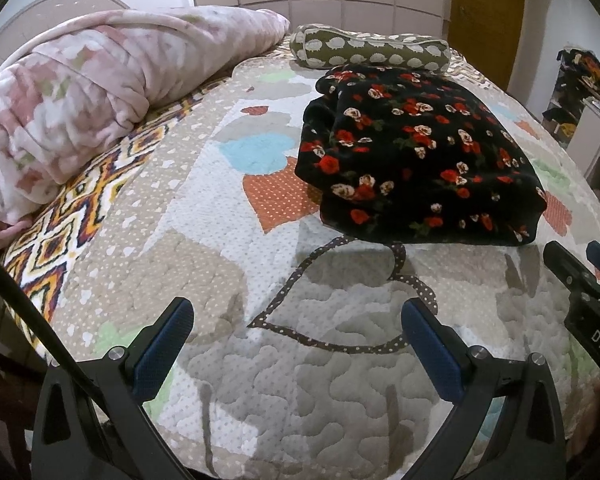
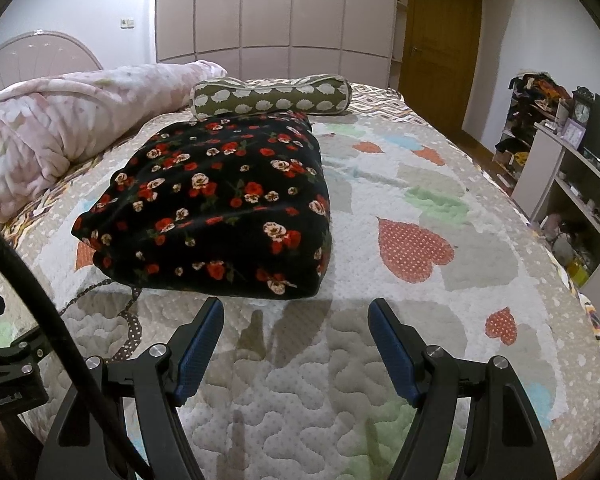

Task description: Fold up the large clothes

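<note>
A black garment with red and cream flowers (image 1: 416, 156) lies folded into a thick rectangle on the quilted bed cover (image 1: 236, 360). In the right wrist view the garment (image 2: 220, 204) lies left of centre on the bed cover (image 2: 400, 360). My left gripper (image 1: 296, 316) is open and empty, above the bed, short of the garment's near edge. My right gripper (image 2: 296, 316) is open and empty, just short of the garment's near right corner. It also shows at the right edge of the left wrist view (image 1: 576, 260).
A rolled pink blanket (image 1: 80, 96) lies along the left side of the bed. An olive bolster pillow (image 2: 272, 96) lies behind the garment. A shelf unit (image 2: 572, 184) with clutter stands to the right of the bed. A wooden door (image 2: 436, 48) is at the back.
</note>
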Motion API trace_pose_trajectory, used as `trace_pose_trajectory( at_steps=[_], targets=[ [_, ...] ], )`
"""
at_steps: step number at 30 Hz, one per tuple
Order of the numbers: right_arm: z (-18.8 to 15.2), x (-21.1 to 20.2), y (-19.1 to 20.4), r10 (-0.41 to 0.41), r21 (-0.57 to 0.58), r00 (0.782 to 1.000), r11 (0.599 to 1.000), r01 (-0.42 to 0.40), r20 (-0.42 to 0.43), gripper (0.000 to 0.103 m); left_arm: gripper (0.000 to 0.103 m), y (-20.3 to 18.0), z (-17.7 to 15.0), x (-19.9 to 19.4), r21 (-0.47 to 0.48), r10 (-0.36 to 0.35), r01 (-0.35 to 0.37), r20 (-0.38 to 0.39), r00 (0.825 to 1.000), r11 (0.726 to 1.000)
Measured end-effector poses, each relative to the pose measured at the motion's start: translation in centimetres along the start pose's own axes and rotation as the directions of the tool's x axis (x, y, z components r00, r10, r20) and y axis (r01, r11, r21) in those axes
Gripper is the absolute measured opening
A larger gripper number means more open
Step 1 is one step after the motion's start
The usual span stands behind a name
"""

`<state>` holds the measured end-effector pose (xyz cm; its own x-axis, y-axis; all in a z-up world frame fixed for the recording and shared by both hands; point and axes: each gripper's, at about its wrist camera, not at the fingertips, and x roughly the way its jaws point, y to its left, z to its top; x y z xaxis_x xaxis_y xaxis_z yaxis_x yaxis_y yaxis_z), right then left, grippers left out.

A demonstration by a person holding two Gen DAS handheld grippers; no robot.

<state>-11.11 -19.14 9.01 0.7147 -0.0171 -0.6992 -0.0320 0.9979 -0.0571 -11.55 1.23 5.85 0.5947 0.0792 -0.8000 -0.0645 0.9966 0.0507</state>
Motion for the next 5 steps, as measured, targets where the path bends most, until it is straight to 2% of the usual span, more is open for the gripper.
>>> trace_pose_trajectory(
  at_steps=[5],
  targets=[
    [0.34,0.46,-0.05,0.014,0.002,1.000,1.000,-0.014,-0.006,0.079,0.103,0.31,0.67,0.22,-0.009,-0.008,0.008,0.006,1.000,1.000]
  ],
)
